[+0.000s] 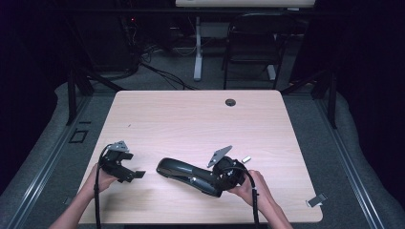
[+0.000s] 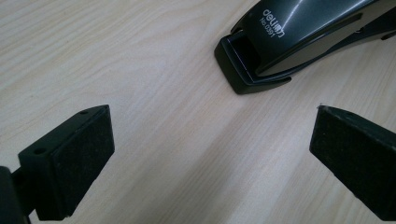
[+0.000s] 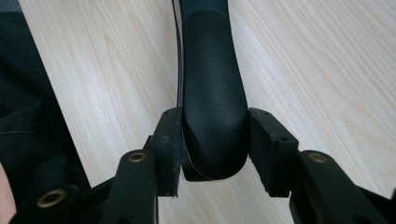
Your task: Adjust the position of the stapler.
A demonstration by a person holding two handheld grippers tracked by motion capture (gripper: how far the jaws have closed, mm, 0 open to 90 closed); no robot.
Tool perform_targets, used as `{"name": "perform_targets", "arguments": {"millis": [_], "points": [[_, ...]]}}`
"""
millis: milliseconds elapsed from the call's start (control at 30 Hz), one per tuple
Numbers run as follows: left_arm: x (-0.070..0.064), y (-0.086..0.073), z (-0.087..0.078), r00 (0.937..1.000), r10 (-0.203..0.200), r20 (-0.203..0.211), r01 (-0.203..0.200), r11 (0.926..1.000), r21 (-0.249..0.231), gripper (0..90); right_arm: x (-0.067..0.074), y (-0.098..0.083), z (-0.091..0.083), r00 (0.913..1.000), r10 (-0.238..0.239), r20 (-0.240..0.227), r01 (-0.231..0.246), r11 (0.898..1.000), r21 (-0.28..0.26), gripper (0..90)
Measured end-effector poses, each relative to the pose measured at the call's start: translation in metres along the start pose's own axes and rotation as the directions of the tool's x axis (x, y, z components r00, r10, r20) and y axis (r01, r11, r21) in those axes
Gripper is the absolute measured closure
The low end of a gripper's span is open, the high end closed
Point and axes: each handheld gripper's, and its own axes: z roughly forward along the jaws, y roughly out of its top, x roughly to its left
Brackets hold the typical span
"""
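Observation:
A long black stapler (image 1: 184,170) lies on the light wooden table (image 1: 191,119), near the front edge and slanting from upper left to lower right. My right gripper (image 1: 218,183) is shut on its rear end; in the right gripper view both pads press the sides of the stapler's (image 3: 212,93) rounded end, with the right gripper (image 3: 214,149) pointing along it. My left gripper (image 1: 133,165) rests just left of the stapler's front tip, open with nothing between its jaws. In the left gripper view the stapler's nose (image 2: 289,42) lies ahead of the left gripper (image 2: 210,158), apart from both pads.
A small silver piece (image 1: 246,159) lies on the table just right of the right gripper. Another small grey item (image 1: 316,201) sits at the front right corner. A cable hole (image 1: 230,102) marks the far edge. A chair (image 1: 253,43) stands beyond the table.

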Motion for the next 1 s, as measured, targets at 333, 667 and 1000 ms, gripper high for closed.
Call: {"name": "perform_targets", "arguments": {"millis": [333, 667, 1000], "points": [[0.0, 0.0, 0.001, 1.0, 0.001, 0.0, -0.001, 1.0, 0.004, 0.0, -0.007, -0.004, -0.003, 0.9997, 0.023, 0.013, -0.023, 1.0, 0.004, 56.3], [0.0, 0.0, 0.001, 1.0, 0.001, 0.001, -0.001, 1.0, 0.006, 0.0, -0.012, -0.006, -0.003, 0.9983, 0.042, 0.04, -0.042, 0.999, -0.003, 55.1], [-0.002, 0.001, 0.003, 1.0, 0.005, 0.0, -0.005, 1.0, 0.009, 0.0, -0.015, -0.008, -0.003, 0.9957, 0.065, 0.067, -0.064, 0.998, -0.014, 54.0]]}}
